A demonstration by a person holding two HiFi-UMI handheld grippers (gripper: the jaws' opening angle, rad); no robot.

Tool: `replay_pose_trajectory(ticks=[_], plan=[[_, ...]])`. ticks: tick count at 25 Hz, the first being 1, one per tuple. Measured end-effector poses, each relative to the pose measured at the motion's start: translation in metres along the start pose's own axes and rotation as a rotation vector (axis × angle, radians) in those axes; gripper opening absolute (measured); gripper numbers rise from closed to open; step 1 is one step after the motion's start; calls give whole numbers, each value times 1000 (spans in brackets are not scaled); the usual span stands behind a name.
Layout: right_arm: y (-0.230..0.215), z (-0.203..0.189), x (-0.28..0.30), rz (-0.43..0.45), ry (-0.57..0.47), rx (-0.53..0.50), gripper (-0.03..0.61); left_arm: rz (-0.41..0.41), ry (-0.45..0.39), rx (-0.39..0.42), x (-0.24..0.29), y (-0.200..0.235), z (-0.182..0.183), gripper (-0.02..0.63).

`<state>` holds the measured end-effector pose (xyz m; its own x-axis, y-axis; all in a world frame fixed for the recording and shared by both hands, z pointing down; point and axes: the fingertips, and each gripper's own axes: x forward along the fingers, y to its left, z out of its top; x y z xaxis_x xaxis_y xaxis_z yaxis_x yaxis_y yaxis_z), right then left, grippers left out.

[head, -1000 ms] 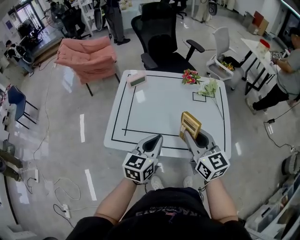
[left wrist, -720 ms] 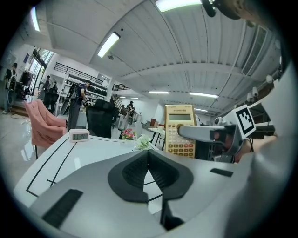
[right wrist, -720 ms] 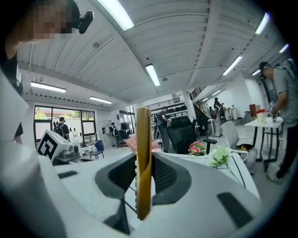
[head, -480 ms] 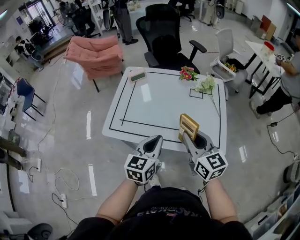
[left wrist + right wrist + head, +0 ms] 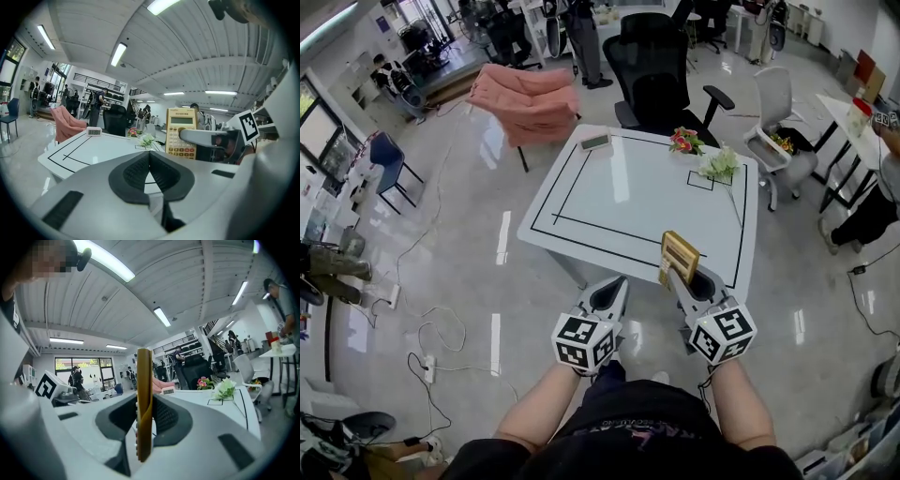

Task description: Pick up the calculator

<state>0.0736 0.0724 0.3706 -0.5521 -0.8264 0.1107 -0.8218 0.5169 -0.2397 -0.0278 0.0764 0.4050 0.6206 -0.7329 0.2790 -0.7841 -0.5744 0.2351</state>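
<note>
Calculator standing upright on edge, held in air near 5 o'clock edge of white table. Right gripper fingers pinching its yellow case from both sides. Left gripper hovering empty at calculator's 9 o'clock, fingers pressing together. Resting on table: small clock at 11 o'clock corner, pink flowers and white flowers toward 1 o'clock.
</note>
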Motion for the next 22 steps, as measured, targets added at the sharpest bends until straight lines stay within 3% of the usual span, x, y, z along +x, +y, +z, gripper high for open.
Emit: replay_pose_trajectory(ticks=[10,22], plan=[[15,-12,-43,68,-4,-9,84,55,-37,-6,-30,-41,-16,2],[17,-11,-61,67,-22,-10,84,48,-50,26,-38,-59,-13,2]])
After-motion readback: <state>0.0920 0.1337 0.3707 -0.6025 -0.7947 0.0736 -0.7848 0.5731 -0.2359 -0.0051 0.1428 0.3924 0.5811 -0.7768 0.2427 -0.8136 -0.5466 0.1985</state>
